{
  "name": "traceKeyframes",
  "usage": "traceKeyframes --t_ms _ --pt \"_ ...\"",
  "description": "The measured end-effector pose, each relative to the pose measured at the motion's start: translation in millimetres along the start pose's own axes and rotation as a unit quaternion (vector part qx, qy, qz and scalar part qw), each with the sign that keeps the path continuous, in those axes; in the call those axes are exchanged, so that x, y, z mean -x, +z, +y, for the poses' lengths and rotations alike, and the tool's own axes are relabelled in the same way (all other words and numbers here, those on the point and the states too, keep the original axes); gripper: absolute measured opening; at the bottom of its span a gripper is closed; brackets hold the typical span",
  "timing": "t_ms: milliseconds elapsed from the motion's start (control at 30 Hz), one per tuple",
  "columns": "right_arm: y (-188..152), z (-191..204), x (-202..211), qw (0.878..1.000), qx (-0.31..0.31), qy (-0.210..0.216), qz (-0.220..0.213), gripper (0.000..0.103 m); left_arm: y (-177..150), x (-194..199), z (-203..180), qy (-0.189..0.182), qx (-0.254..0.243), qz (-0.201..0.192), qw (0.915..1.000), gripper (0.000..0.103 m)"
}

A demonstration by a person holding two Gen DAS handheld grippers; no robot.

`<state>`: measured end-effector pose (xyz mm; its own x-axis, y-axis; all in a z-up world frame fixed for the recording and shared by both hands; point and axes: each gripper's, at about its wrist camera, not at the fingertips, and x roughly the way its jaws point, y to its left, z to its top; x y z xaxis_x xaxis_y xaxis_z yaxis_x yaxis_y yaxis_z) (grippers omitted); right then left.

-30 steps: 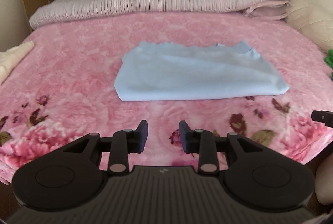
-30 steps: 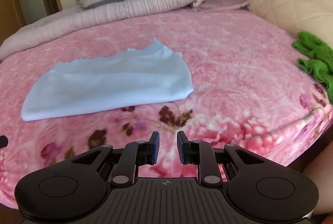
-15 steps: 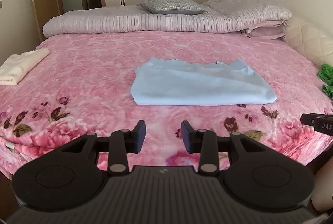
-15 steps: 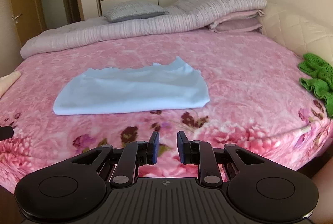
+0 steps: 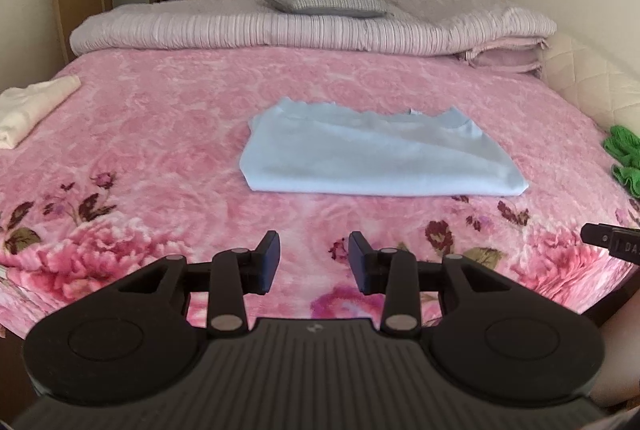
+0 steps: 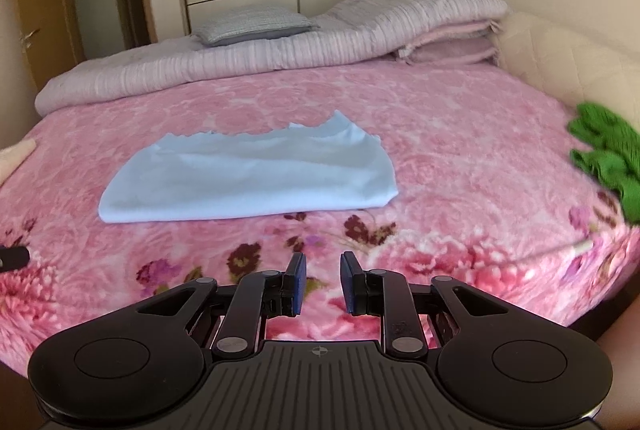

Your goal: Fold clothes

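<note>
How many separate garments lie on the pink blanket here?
3: folded light blue cotton garment mid-bed, folded cream garment at the left edge, crumpled green knit garment at the right edge. Others may lie outside view.

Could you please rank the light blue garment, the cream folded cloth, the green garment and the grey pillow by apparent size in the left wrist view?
1. light blue garment
2. grey pillow, though it lies farther away
3. cream folded cloth and green garment: both cut off by the frame edge, so unranked

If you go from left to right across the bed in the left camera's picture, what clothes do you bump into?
Cream folded cloth at the left edge → light blue folded garment in the middle → green clothing at the right edge.
</note>
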<state>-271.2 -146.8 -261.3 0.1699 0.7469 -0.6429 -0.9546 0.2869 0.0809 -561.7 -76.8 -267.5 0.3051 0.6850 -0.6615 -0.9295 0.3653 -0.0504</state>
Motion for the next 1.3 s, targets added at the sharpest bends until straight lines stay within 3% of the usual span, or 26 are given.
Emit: traceKeyframes --t_ms 200,333,400,600,667,733,867,967,1133,1300 --pt "-7.5 -23.1 -33.7 0.998 -0.041 0.003 0.039 0.022 -1.1 -33.8 7.7 0.001 0.009 0.037 0.9993 0.033" --pt "-13.5 -42.9 -60.4 0.993 -0.092 0.033 0.059 0.022 0.9 -62.2 28.7 -0.01 0.054 0.065 0.9964 0.034" --pt "-15.6 -59.2 -75.2 0.985 -0.145 0.064 0.065 0.022 2.5 -77.8 42.9 -0.024 0.095 0.078 0.9922 0.034" --pt "-15.0 -109.5 -119.3 0.934 -0.321 0.14 0.072 0.025 9.0 -126.2 84.3 -0.057 0.229 0.082 0.9683 0.039" --pt "-13.1 -121.2 -133.9 0.915 -0.367 0.152 0.073 0.049 12.8 -144.0 92.8 -0.06 0.255 0.086 0.9612 0.039" --pt "-11.2 -129.8 -146.1 0.896 -0.408 0.161 0.069 0.055 16.9 -159.7 97.1 -0.066 0.274 0.089 0.9554 0.039" --pt "-5.6 -143.7 -171.7 0.854 -0.485 0.177 0.059 0.055 26.9 -189.1 102.2 -0.081 0.299 0.094 0.9462 0.039" --pt "-2.5 -149.0 -189.1 0.827 -0.531 0.177 0.053 0.055 38.8 -201.9 94.2 -0.094 0.275 0.088 0.9526 0.039" --pt "0.5 -151.7 -211.4 0.803 -0.573 0.156 0.049 0.055 57.5 -216.1 77.9 -0.103 0.212 0.068 0.9694 0.034" --pt "4.9 -151.8 -220.6 0.806 -0.571 0.152 0.023 0.053 61.3 -242.3 74.7 -0.102 0.197 0.079 0.9719 0.032"
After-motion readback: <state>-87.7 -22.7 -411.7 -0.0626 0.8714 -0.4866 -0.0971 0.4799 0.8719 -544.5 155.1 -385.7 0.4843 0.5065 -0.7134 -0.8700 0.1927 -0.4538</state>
